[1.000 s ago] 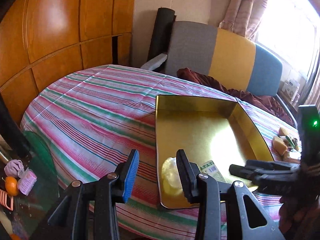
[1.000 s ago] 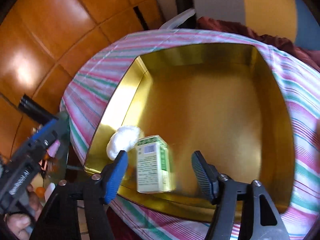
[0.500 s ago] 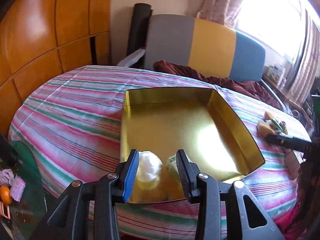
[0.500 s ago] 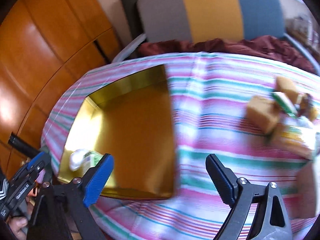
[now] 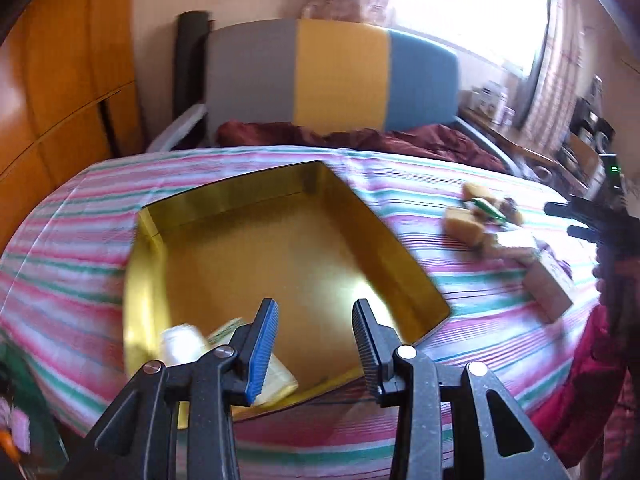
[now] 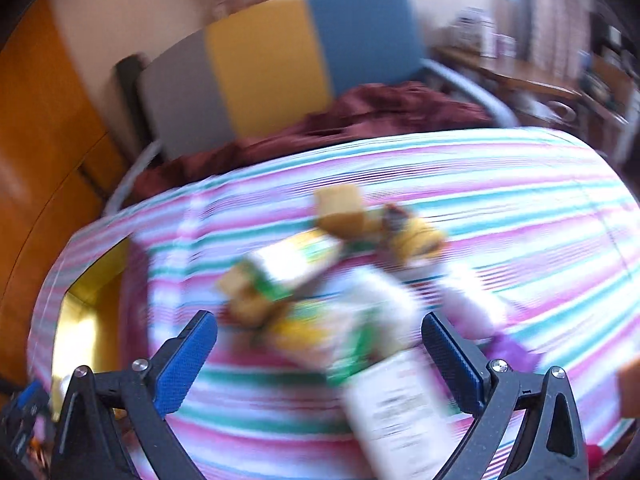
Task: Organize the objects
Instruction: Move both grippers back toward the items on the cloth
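Right wrist view: right tool point(image 6: 320, 356) spread wide, empty, just above blurred pile point(image 6: 344, 276) on striped table point(image 6: 520, 208) (white box nearest, long axis toward camera). Left tool point(image 5: 314, 344) released over gold tray point(image 5: 384, 236); right arm nearer.

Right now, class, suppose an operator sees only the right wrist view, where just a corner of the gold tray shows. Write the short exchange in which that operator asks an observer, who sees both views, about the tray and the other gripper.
Operator: What is in the tray?
Observer: A blurred white lump and a pale green box lie side by side in its near left corner, as the left wrist view shows it.
Operator: Where is the left gripper?
Observer: It hovers over the tray's near edge, just right of the box, with its jaws open and nothing between them.
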Demonstrator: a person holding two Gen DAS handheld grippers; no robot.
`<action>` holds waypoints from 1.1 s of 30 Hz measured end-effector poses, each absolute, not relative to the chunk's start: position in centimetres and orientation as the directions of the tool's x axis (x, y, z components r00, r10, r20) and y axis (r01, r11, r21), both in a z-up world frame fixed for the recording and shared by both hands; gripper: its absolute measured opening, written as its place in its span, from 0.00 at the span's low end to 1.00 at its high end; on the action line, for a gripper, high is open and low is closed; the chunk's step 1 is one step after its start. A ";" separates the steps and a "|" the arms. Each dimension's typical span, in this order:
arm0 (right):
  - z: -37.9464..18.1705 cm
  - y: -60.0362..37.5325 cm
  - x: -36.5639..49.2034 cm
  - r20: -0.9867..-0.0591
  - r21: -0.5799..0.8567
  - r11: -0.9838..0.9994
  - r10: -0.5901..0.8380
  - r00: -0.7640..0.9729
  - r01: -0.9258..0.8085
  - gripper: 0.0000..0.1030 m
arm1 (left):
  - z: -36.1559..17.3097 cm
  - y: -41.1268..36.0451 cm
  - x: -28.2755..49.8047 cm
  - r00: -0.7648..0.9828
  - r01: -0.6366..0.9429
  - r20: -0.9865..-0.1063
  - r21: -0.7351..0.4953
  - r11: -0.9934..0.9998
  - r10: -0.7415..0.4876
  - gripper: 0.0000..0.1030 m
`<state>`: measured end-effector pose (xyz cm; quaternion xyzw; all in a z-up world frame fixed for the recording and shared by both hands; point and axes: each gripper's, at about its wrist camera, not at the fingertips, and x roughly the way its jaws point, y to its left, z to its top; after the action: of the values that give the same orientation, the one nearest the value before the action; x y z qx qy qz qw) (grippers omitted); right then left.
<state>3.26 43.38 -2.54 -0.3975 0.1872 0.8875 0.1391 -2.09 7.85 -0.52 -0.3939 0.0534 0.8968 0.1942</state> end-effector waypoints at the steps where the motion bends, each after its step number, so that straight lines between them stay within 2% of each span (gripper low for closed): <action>1: -3.0 44.8 3.6 -0.755 0.231 -0.872 0.119 -0.644 -0.432 1.00 | -0.4 8.9 -2.1 -0.606 -0.415 -0.728 -0.056 -0.908 0.322 0.37; 6: -4.8 49.9 5.6 -0.747 0.421 -0.719 0.071 -0.661 -0.553 1.00 | -0.2 14.1 -2.2 -0.567 -0.525 -0.735 -0.025 -0.850 0.372 0.37; 8: -4.6 50.3 5.9 -0.738 0.423 -0.711 0.090 -0.669 -0.562 1.00 | -0.2 16.4 -2.5 -0.535 -0.565 -0.747 -0.029 -0.824 0.393 0.37; 15: -4.6 49.7 5.8 -0.735 0.464 -0.714 0.019 -0.677 -0.524 1.00 | -0.2 22.8 -3.5 -0.454 -0.658 -0.781 -0.031 -0.752 0.429 0.38; 19: -4.6 49.9 6.1 -0.724 0.497 -0.700 -0.008 -0.690 -0.513 1.00 | 0.1 27.0 -4.8 -0.401 -0.725 -0.795 -0.028 -0.688 0.455 0.43; 23: -4.7 50.3 6.2 -0.708 0.535 -0.680 -0.036 -0.706 -0.501 1.00 | -0.1 31.1 -6.4 -0.394 -0.761 -0.814 0.028 -0.648 0.428 0.44; 27: -5.1 50.5 6.1 -0.702 0.563 -0.663 -0.069 -0.709 -0.493 1.00 | -0.9 35.0 -8.7 -0.356 -0.790 -0.842 0.039 -0.612 0.405 0.62; 30: -5.3 50.6 6.0 -0.698 0.581 -0.655 -0.094 -0.710 -0.484 1.00 | -2.0 38.0 -10.0 -0.349 -0.821 -0.860 0.089 -0.564 0.372 0.67; 31: -5.3 50.6 5.9 -0.695 0.586 -0.653 -0.101 -0.712 -0.479 1.00 | -2.5 39.0 -10.5 -0.354 -0.829 -0.866 0.116 -0.547 0.353 0.72; 33: -5.3 50.6 5.9 -0.688 0.599 -0.649 -0.116 -0.717 -0.469 1.00 | -3.6 40.6 -11.4 -0.349 -0.836 -0.885 0.146 -0.528 0.307 0.73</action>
<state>5.88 50.63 -5.35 -0.3612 0.4052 0.8331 0.1059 -11.36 40.58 -3.60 -0.4297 0.3078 0.7613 0.3756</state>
